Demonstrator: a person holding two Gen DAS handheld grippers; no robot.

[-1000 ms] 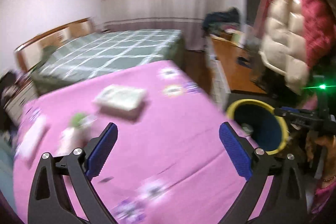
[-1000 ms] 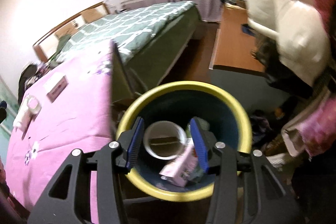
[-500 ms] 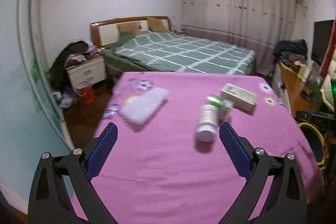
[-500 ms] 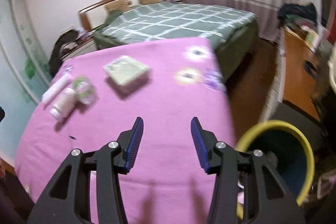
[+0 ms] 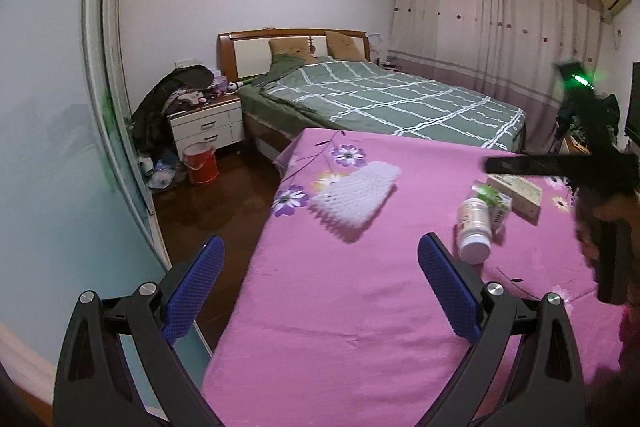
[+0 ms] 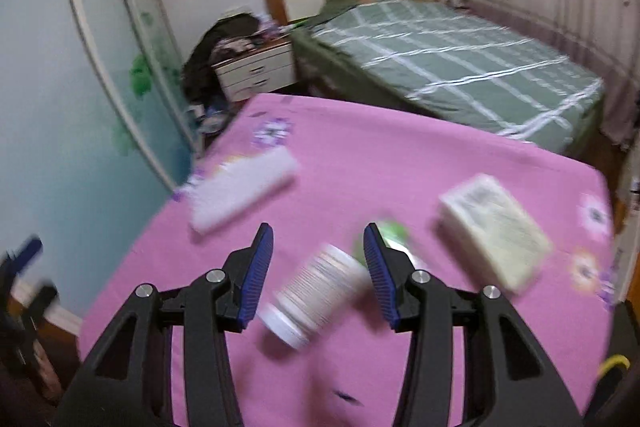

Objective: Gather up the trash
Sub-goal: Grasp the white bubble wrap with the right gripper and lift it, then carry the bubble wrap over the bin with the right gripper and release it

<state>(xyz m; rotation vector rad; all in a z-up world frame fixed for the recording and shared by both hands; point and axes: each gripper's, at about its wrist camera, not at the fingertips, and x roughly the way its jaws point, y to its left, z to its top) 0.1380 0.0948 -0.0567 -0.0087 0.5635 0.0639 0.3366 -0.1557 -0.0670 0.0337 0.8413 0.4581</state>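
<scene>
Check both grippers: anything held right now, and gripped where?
Nothing held. Left gripper is open over bare pink cloth. Right gripper is open above the lying white bottle, pads not touching it.

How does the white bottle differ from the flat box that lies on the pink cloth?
The white bottle is round, while the flat box is rectangular with flat faces. The bottle lies on its side with its white cap toward the camera; the box rests on a broad face. In the right wrist view the bottle appears between the open right tongs, while the box lies off to their right. Both rest on the pink cloth and neither is held.
</scene>
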